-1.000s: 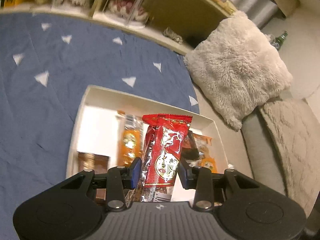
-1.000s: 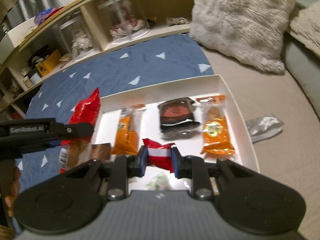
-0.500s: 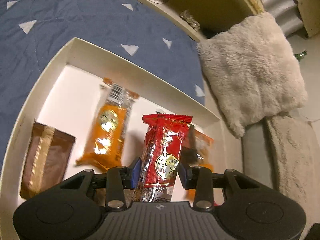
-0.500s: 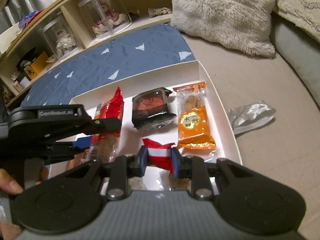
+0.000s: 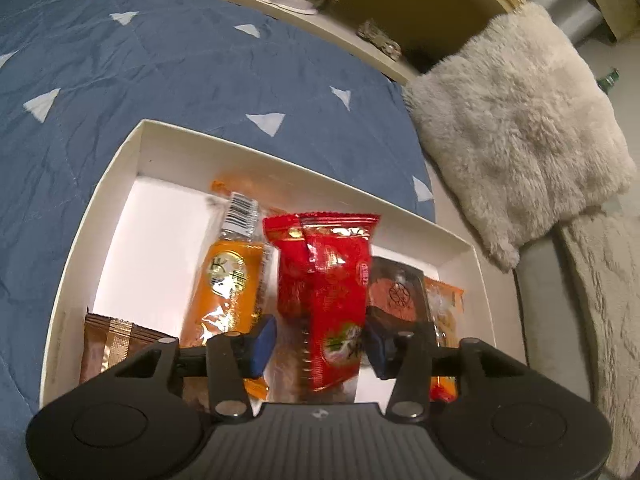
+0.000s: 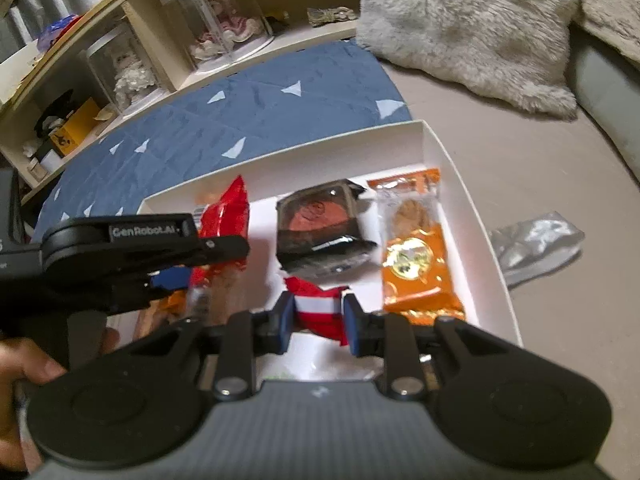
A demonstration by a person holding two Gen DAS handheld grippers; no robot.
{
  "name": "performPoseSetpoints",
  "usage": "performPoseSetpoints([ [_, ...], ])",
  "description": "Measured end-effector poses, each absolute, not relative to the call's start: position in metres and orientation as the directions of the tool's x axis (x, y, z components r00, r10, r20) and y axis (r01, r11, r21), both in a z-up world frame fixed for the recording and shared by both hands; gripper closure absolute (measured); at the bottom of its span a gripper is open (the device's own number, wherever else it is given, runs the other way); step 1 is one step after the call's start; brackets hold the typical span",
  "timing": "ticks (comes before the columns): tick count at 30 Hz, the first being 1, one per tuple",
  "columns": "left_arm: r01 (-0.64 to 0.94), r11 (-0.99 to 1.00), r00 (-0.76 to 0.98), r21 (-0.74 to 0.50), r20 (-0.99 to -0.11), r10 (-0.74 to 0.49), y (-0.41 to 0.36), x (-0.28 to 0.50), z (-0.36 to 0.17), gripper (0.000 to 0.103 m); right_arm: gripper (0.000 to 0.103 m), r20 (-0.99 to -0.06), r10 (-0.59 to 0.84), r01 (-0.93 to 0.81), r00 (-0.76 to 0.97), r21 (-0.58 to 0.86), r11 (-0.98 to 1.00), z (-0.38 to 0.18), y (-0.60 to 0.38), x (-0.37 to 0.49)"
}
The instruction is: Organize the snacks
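Observation:
A white shallow box (image 5: 132, 160) lies on the bed. My left gripper (image 5: 320, 346) is low over its middle. Its jaws are opening, and a long red snack pack (image 5: 332, 264) stands between the blue pads, which have come off its sides. My right gripper (image 6: 318, 318) is at the box's near edge (image 6: 460, 168). Its jaws are just starting to open, with the pads still against a small red-and-white packet (image 6: 318, 312). In the right wrist view the red pack (image 6: 226, 212) shows beside one of the left gripper's black fingers (image 6: 216, 246).
In the box lie an orange pack (image 5: 228, 276), a brown pack (image 5: 116, 344), a dark pack (image 6: 320, 224) and another orange pack (image 6: 416, 264). A silver wrapper (image 6: 532, 244) lies outside to the right. A blue quilt (image 5: 160, 60), a fluffy cushion (image 5: 512, 128) and a shelf (image 6: 216, 20) surround the box.
My left gripper came down into the box with the red pack, and its pads have spread apart. My right gripper sank toward the box's near edge with its packet.

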State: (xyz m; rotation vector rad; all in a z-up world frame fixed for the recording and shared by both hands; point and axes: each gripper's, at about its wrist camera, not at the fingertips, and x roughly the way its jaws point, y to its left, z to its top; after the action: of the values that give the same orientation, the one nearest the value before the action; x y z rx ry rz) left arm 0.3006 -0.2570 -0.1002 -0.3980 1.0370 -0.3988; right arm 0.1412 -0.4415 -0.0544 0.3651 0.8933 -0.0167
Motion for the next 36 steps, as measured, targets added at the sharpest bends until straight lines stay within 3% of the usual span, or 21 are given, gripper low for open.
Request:
performPoseSetpoints([
  [2, 0.151, 0.860, 0.449, -0.488, -0.741, -0.500, -0.257, 0.299, -0.097, 0.049, 0.062, -0.760, 0.130, 0.168, 0.636, 0.301, 0.939, -0.054, -0.440, 0.143],
  [3, 0.164, 0.860, 0.446, -0.483, -0.741, -0.501, -0.256, 0.298, -0.095, 0.047, 0.054, -0.758, 0.127, 0.171, 0.639, 0.301, 0.938, -0.053, -0.440, 0.145],
  [5, 0.183, 0.862, 0.440, -0.473, -0.745, -0.502, -0.256, 0.296, -0.091, 0.044, 0.047, -0.762, 0.122, 0.178, 0.636, 0.298, 0.938, -0.053, -0.440, 0.146],
  [10, 0.223, 0.878, 0.432, -0.424, -0.764, -0.479, -0.255, 0.288, -0.082, 0.036, 0.041, -0.780, 0.098, 0.198, 0.618, 0.275, 0.941, -0.053, -0.442, 0.143],
  [24, 0.275, 0.905, 0.462, -0.325, -0.780, -0.421, -0.234, 0.263, -0.049, 0.006, 0.009, -0.782, 0.036, 0.220, 0.623, 0.219, 0.951, -0.030, -0.439, 0.116],
  [28, 0.279, 0.910, 0.480, -0.306, -0.777, -0.408, -0.223, 0.254, -0.038, 0.000, 0.005, -0.774, 0.002, 0.228, 0.633, 0.189, 0.955, -0.017, -0.434, 0.107],
  [36, 0.268, 0.918, 0.513, -0.293, -0.762, -0.394, -0.196, 0.234, -0.012, 0.000, 0.001, -0.761, -0.032, 0.240, 0.648, 0.164, 0.957, 0.010, -0.422, 0.090],
])
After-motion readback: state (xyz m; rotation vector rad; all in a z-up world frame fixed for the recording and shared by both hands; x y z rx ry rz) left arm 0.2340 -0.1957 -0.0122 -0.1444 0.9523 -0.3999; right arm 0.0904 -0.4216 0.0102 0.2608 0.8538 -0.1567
